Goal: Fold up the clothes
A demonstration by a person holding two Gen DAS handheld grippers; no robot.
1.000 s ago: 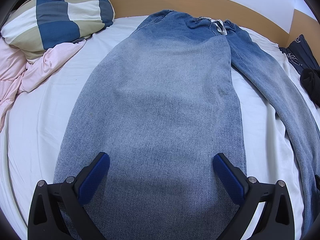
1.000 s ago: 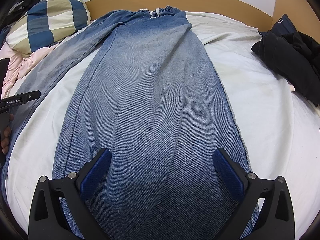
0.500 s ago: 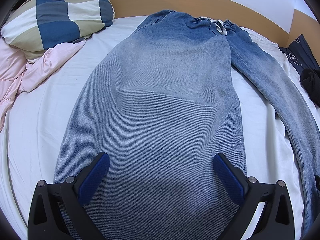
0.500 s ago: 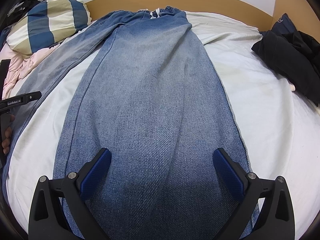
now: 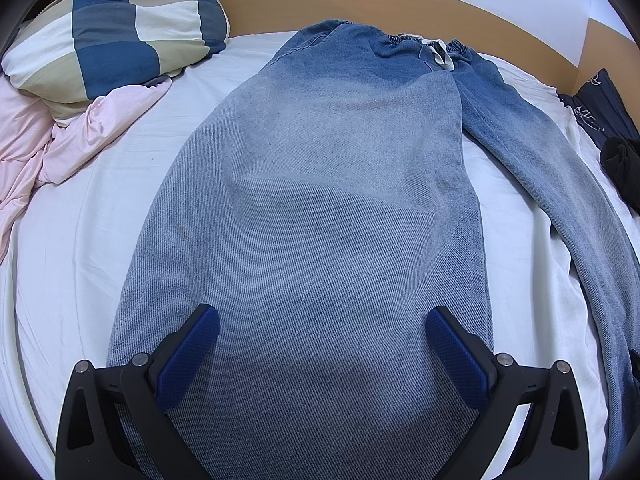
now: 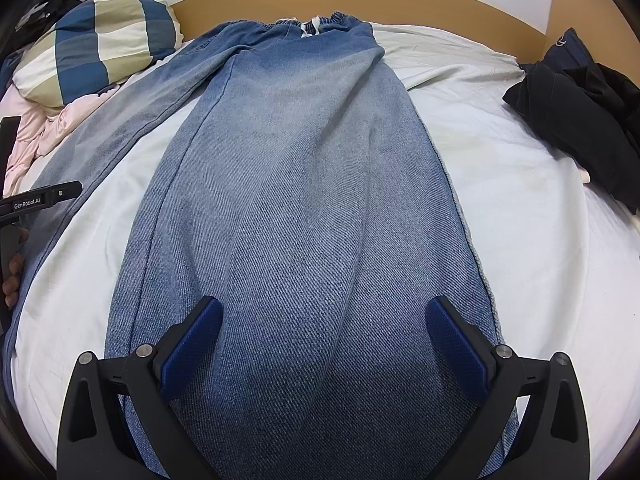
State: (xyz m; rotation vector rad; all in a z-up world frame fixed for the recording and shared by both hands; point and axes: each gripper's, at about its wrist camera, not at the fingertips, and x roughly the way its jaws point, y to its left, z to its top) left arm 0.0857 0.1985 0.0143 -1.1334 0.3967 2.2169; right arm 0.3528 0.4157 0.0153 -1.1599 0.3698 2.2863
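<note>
A pair of faded blue jeans [image 5: 320, 208] lies spread flat on the white sheet [image 5: 72, 264] of the bed, waistband up against the wooden headboard [image 5: 400, 4], legs splayed apart toward the foot. The left gripper [image 5: 322, 344] sits low over one leg with its blue pads wide apart, nothing between them but denim beneath. The right gripper [image 6: 324, 340] hangs the same way over the other leg, jaws spread and empty.

Beyond the jeans' left leg, near the headboard corner, a checked pillow [image 5: 116, 28] in blue, cream and olive rests on a crumpled pink sheet [image 5: 48, 148]. On the far side of the jeans, a heap of dark clothes [image 6: 580, 120] sits well clear of the denim, at the mattress edge. Nothing lies on the jeans themselves; a white drawstring [image 5: 440, 54] shows at the waistband.
</note>
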